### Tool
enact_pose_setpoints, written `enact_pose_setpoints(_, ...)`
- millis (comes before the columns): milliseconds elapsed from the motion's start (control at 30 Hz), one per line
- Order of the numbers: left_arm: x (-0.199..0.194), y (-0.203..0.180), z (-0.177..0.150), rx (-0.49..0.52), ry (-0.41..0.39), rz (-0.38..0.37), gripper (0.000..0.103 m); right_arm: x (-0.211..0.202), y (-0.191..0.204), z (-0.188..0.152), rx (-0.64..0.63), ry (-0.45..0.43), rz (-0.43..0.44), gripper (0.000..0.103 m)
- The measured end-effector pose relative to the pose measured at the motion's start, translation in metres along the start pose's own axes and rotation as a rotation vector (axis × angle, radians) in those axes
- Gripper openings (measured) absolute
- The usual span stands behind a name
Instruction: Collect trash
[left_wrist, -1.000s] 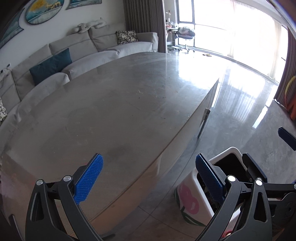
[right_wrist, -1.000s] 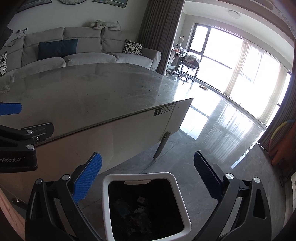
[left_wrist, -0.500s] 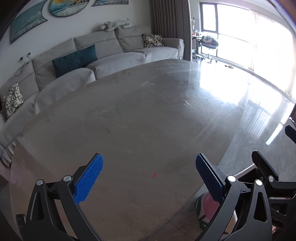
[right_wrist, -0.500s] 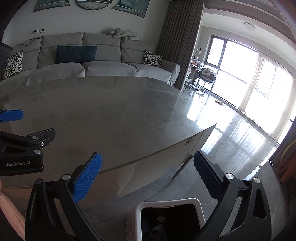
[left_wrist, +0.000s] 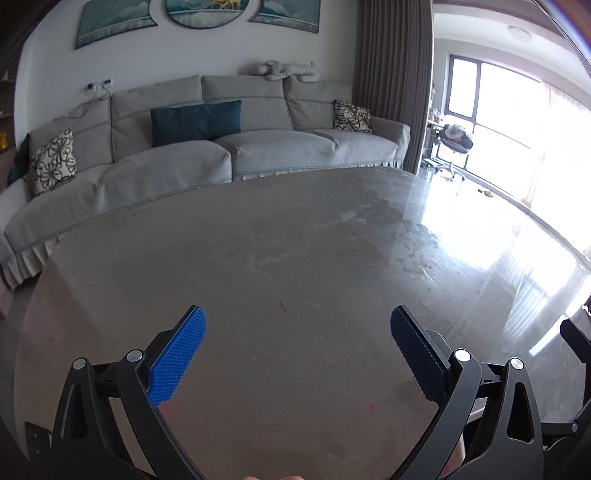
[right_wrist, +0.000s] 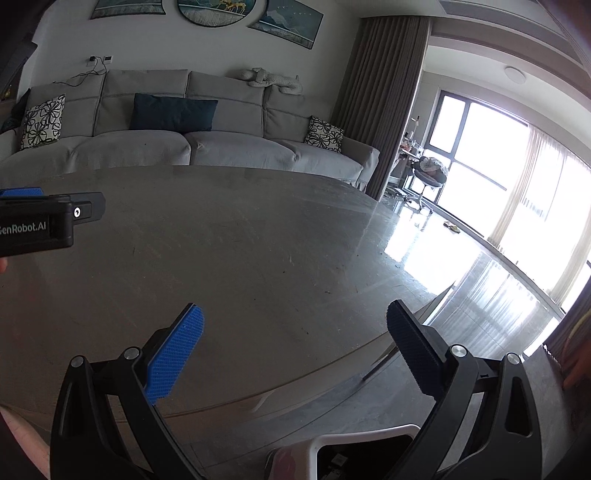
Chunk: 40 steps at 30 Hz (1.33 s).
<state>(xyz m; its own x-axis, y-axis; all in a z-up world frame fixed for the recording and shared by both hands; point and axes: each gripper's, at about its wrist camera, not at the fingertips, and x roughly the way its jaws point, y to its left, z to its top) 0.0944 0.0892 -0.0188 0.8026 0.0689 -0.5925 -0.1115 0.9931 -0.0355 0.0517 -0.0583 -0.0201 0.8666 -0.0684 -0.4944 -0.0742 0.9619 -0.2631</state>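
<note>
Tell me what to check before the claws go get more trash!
1. Left claw open with nothing in it: ok.
2. Right claw open with nothing in it: ok.
3. Trash bin near the right claw, below the table's edge: ok.
4. Room left inside the bin: cannot tell, only its rim shows.
5. Trash to pick up on the table: not ok, only smudges and a tiny red speck show.
6. Claws apart from each other: ok, the left one sits off to the side in the right view.
</note>
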Motion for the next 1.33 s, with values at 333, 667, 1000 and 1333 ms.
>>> enact_pose_setpoints(333, 0.005, 0.002, 0.007, 0.067, 0.003, 0.03, 0.1, 0.001, -0.001, 0.002, 0.017, -0.011, 0.009, 0.099)
enact_pose_setpoints(667, 0.006, 0.005, 0.001, 0.083, 0.018, 0.039, 0.1, -0.001, 0.003, 0.003, 0.023, -0.02, 0.012, 0.099)
enact_pose_setpoints(1000, 0.003, 0.001, 0.0, 0.117, -0.001, 0.048, 0.1, 0.003, 0.008, 0.011, 0.015, -0.023, 0.022, 0.099)
enact_pose_setpoints(1333, -0.002, 0.006, 0.001, 0.1, 0.001, 0.036, 0.1, 0.008, 0.013, 0.014, 0.009, -0.026, 0.037, 0.099)
